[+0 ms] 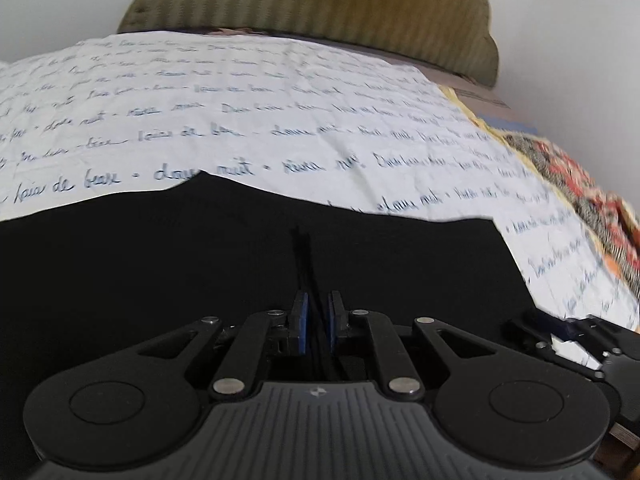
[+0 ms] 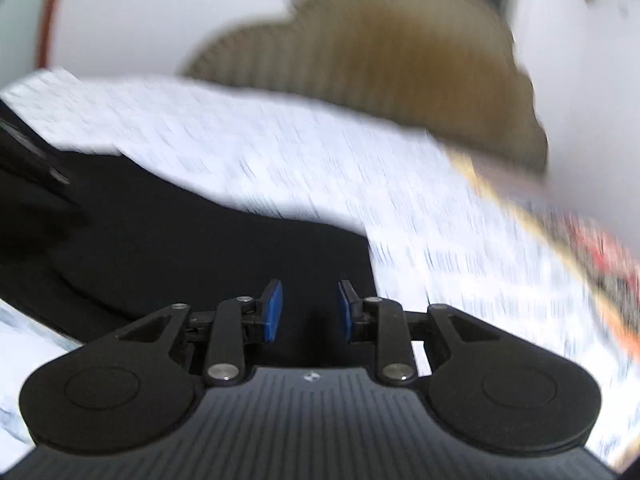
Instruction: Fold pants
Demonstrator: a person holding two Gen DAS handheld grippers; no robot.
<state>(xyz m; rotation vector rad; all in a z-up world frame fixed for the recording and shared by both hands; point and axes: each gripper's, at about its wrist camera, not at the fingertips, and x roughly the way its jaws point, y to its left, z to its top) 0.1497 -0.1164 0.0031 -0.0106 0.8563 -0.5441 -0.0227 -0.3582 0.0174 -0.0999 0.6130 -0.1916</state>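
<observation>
Pants (image 1: pixel 240 272), black, soft and limp on the script-printed bed sheet (image 1: pixel 280 120), look best gripped at an edge; left gripper (image 1: pixel 318 322) fingers pinch their cloth, right gripper (image 2: pixel 309 310), toward three o'clock, fingers spread.

This is a bedroom in a home. Ahead of the left claw (image 1: pixel 318 320) stretches a bed covered by a white sheet (image 1: pixel 248 108) printed with lines of blue handwriting. Beyond the sheet, at the far end of the bed, rises an olive, ribbed, scallop-edged headboard (image 1: pixel 320 4) against a plain white wall (image 1: pixel 568 32). To the claw's right, a red and black patterned blanket (image 1: pixel 580 184) shows past the sheet's edge.
</observation>
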